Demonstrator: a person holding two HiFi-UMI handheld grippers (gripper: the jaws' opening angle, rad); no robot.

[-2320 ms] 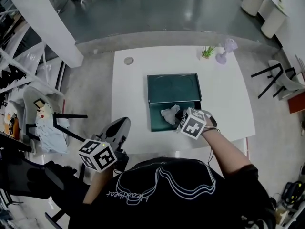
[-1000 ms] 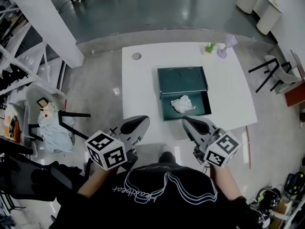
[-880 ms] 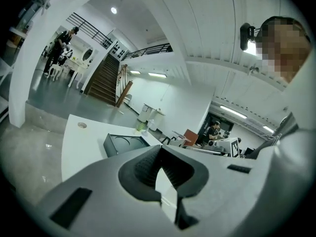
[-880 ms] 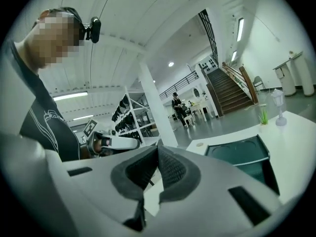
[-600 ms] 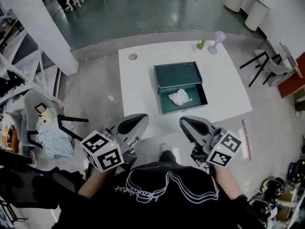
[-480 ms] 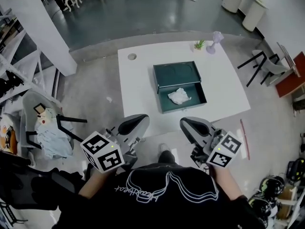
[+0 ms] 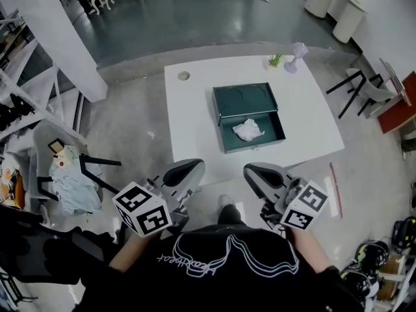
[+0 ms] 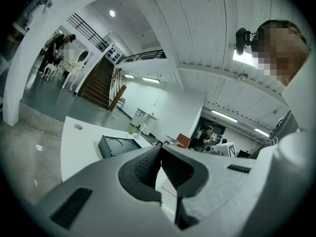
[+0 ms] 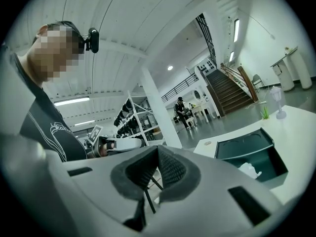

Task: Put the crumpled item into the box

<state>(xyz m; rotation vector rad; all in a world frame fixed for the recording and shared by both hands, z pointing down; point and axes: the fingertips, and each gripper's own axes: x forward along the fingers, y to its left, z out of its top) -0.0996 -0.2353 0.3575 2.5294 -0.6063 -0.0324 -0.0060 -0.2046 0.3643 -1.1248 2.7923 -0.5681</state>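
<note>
Crumpled item (image 7: 248, 130) in box (image 7: 244, 99): seen from right claw (image 9: 157, 151), not left claw (image 8: 160, 151); both claws closed, empty.

A white desk (image 7: 195, 135) stands on a glossy grey floor (image 7: 195, 18). At its one o'clock corner, a small green plant (image 7: 276, 60) sits just beside a pale purple stemmed ornament (image 7: 297, 49). A round cable hole (image 7: 184, 76) lies at eleven o'clock. A white pillar (image 7: 55, 34) rises at ten o'clock, off the desk.
</note>
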